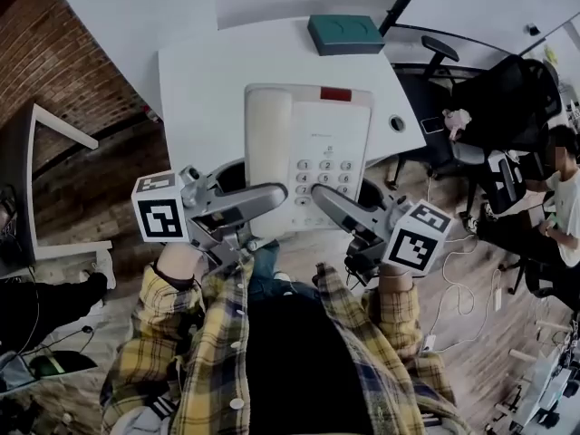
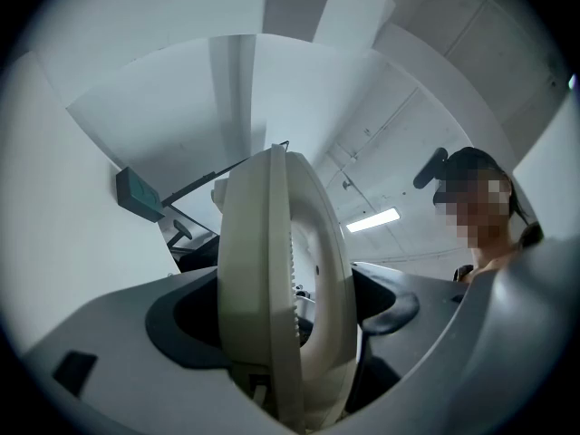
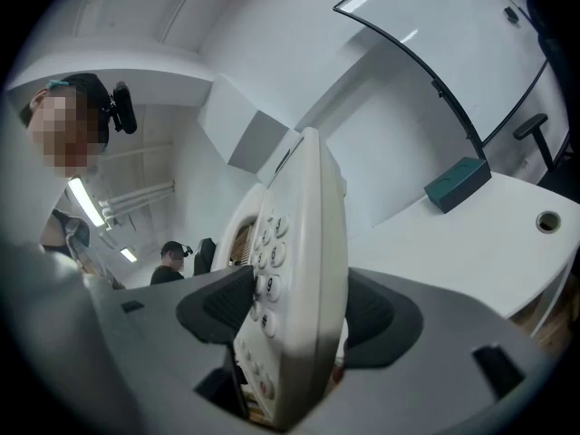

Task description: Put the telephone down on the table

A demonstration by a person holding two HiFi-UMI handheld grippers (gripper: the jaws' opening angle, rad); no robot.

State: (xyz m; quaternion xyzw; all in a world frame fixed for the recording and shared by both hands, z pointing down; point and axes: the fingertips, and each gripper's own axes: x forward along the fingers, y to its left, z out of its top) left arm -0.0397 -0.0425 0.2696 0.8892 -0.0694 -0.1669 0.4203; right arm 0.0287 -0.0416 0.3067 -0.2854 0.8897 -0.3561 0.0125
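Note:
A cream desk telephone [image 1: 306, 157] with its handset on the left and a keypad on the right hangs in the air over the near edge of the white table [image 1: 204, 98]. My left gripper [image 1: 265, 199] is shut on its near left edge, under the handset. My right gripper [image 1: 324, 199] is shut on its near right edge, by the keypad. In the left gripper view the telephone [image 2: 283, 297] stands edge-on between the jaws. In the right gripper view the telephone [image 3: 294, 288] shows its number keys, pinched between the pads.
A teal box [image 1: 345, 33] lies at the table's far edge, and a round cable hole [image 1: 397, 122] is at its right. Office chairs [image 1: 494, 107] and a seated person [image 1: 557, 188] are to the right. A brick wall [image 1: 54, 71] stands at the left.

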